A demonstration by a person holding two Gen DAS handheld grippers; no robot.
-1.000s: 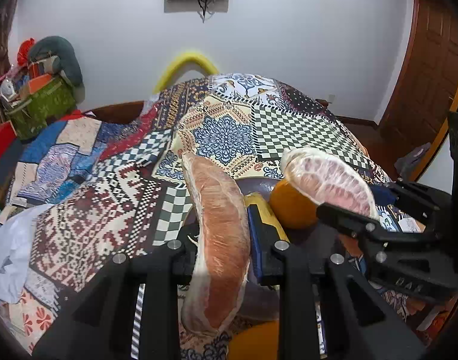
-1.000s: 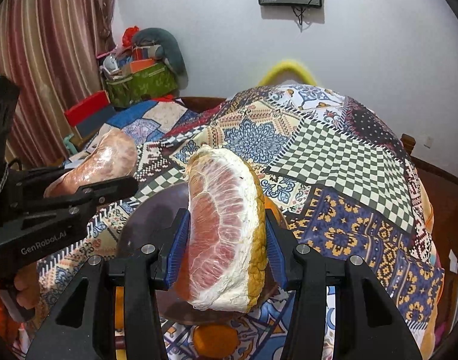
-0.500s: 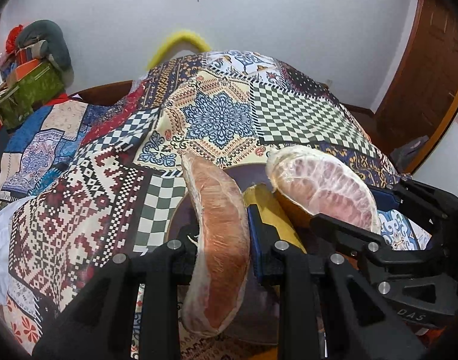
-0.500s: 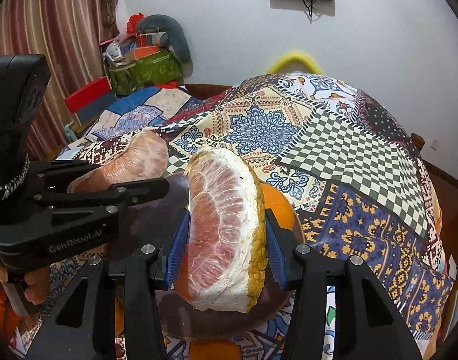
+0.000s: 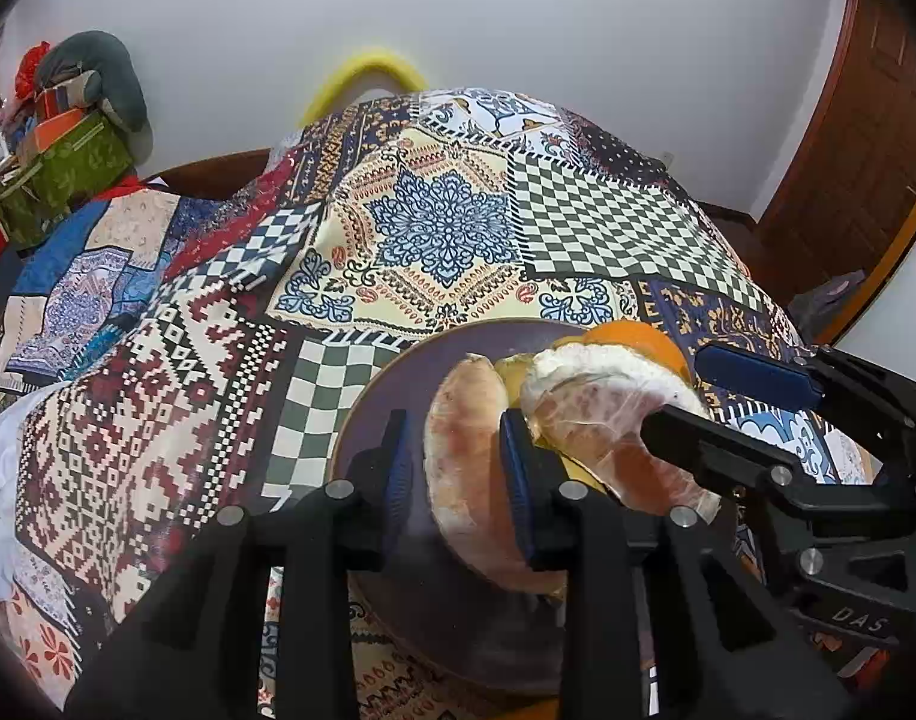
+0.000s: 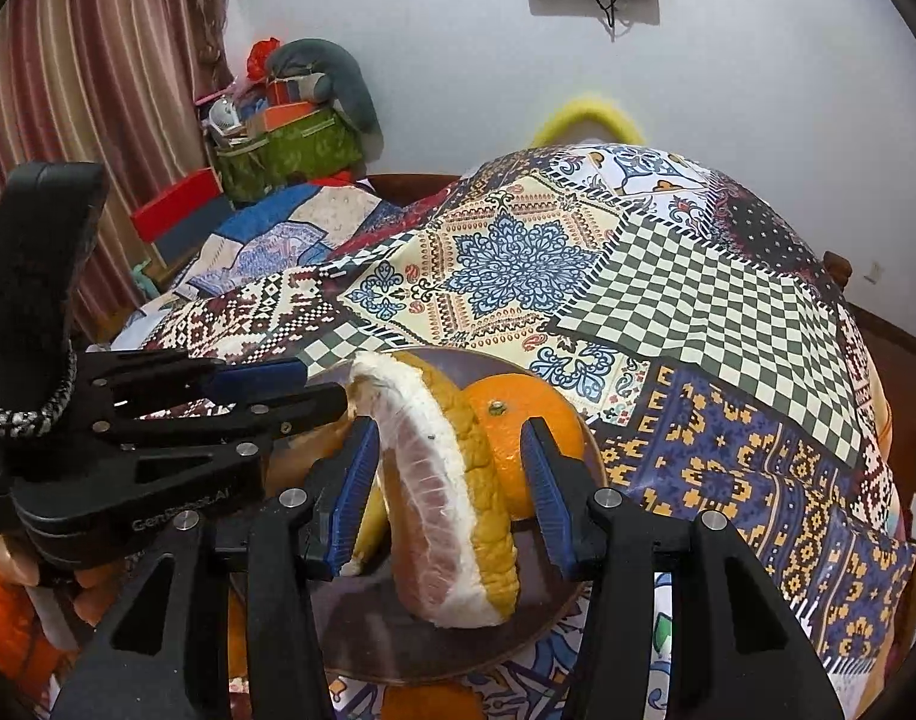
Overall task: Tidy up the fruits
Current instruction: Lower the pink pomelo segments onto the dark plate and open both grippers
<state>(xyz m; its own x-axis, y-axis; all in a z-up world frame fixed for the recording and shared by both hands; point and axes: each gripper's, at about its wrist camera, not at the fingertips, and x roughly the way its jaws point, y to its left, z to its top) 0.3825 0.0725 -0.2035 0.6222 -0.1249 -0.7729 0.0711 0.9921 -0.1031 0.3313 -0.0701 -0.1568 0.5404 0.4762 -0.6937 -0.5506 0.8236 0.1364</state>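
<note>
A dark purple plate [image 5: 386, 408] [image 6: 535, 624] lies on the patchwork cloth. On it rest two peeled pomelo wedges and an orange [image 6: 535, 420] [image 5: 634, 339]. My left gripper [image 5: 455, 468] is open around one wedge [image 5: 466, 480], which lies on the plate. My right gripper [image 6: 452, 480] is open around the other wedge [image 6: 452, 498] [image 5: 601, 420], which leans against the orange. The two grippers are close side by side over the plate.
A patchwork cloth [image 5: 434, 228] [image 6: 697, 300] covers the round table. More oranges [image 6: 434, 705] lie off the plate's near edge. A green bag [image 6: 290, 150] and clutter stand far left by the curtain; a wooden door [image 5: 865, 138] is on the right.
Both grippers came down to the plate and opened. Each pomelo wedge has been let go and now rests on the plate.
</note>
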